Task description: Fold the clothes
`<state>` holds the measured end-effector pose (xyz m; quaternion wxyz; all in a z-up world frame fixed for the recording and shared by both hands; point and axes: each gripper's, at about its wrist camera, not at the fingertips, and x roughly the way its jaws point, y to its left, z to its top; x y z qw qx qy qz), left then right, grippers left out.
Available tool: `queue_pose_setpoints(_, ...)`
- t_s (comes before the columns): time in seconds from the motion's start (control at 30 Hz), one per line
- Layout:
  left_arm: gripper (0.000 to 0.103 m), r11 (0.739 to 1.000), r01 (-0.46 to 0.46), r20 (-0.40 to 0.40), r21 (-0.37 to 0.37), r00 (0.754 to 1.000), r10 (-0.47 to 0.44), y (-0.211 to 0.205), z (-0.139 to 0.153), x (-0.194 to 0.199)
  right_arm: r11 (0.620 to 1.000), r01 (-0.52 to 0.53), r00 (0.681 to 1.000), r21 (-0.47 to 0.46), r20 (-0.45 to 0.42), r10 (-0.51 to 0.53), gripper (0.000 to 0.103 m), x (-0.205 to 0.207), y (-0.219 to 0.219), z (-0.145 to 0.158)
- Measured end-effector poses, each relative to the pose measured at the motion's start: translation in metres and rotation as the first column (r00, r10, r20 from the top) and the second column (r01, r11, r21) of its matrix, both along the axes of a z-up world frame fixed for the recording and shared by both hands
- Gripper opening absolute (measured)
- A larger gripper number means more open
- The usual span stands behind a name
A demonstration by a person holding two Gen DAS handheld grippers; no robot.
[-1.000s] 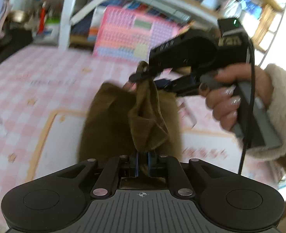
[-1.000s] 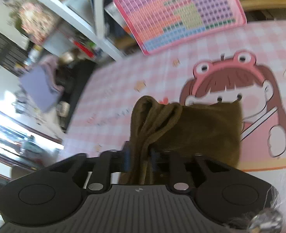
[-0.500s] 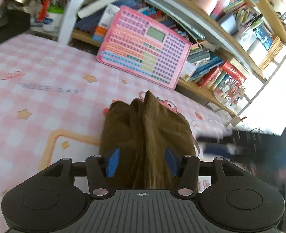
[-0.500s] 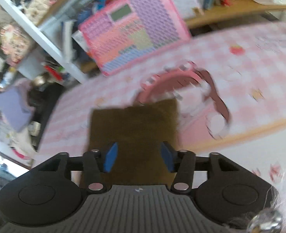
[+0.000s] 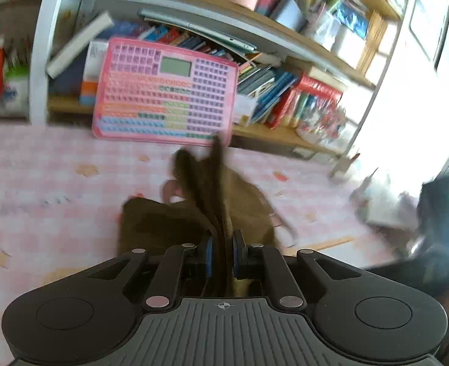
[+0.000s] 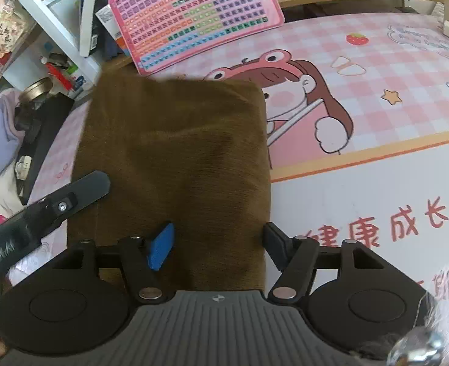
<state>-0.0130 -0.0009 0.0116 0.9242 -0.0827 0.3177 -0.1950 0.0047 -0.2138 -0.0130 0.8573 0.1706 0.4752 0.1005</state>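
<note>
- Bench (image 6: 361, 207), w/ pink checked cartoon mat, carries everything; shelves (image 5: 254, 24) of books stand behind it.
- Brown garment (image 6: 175, 152) lies folded flat on bench, just in front of the pink keyboard toy (image 6: 194, 15); its far edge nearly meets toy's lower edge, its right edge covers part of the cartoon girl print (image 6: 309, 103).
- Pink keyboard toy leans vs. shelves, at bench's far side.
- Right tool (image 6: 218, 241) above garment's near end, jaws apart & just been opening; cloth seen between the fingers but pads not pressing it.
- Left tool (image 5: 221, 251) just been closing, now pinched tight on a gathered bunch of the garment (image 5: 212, 201), folds sticking up twd. the toy; view blurred.
- Left tool's finger (image 6: 81, 192) overlaps garment's left edge in right view.
</note>
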Motion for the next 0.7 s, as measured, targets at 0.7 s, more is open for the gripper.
queue_pose_setpoints(0.7, 0.047, 0.998, -0.059, -0.131, 0.015, 0.989, 0.061, 0.010, -0.017, 0.051, 1.000, -0.018, 0.999, -0.001, -0.035, 0.018, 0.062, -0.003, 0.004, -0.012)
